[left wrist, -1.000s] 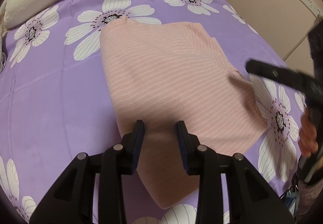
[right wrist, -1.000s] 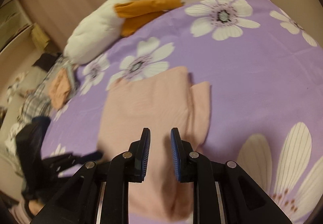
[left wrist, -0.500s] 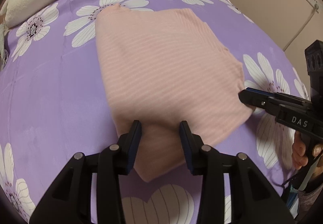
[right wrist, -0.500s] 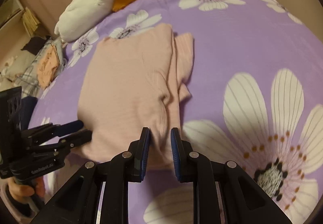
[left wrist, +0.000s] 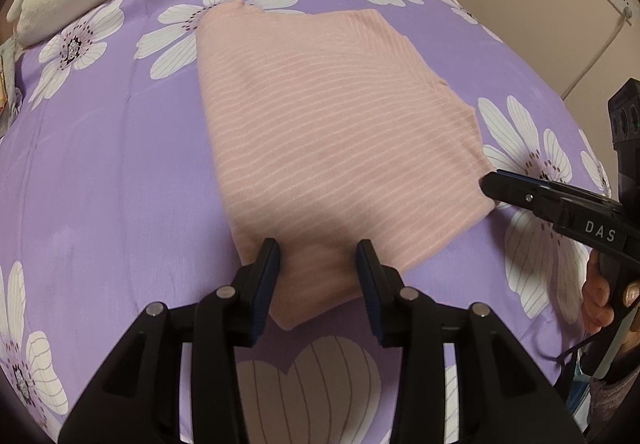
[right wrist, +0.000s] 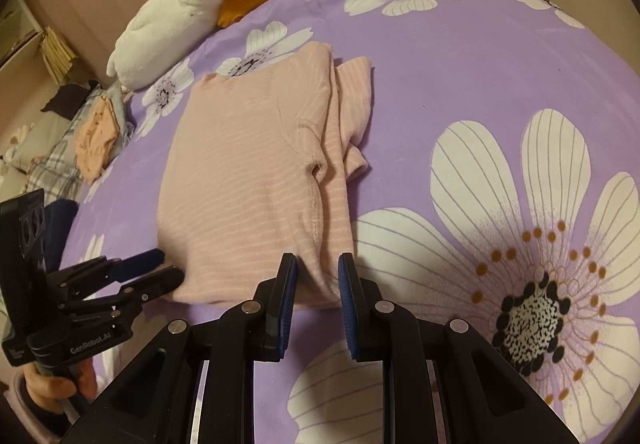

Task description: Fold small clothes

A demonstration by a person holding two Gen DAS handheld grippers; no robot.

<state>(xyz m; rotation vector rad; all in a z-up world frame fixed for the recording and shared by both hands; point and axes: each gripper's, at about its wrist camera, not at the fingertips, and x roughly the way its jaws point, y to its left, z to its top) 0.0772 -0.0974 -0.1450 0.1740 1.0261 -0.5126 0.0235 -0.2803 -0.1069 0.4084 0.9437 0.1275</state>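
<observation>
Left tongs (left wrist: 318, 264) and right tongs (right wrist: 317, 276), both spread, hover at the folded pink top's (left wrist: 332, 148) near edge on the floral bedsheet (left wrist: 100, 172).

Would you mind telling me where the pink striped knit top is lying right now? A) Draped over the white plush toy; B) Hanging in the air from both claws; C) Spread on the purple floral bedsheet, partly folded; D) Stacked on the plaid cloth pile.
C: the pink striped knit top lies flat on the purple floral bedsheet with one side folded over, and the open left claw and right claw sit at its near edge.
</observation>
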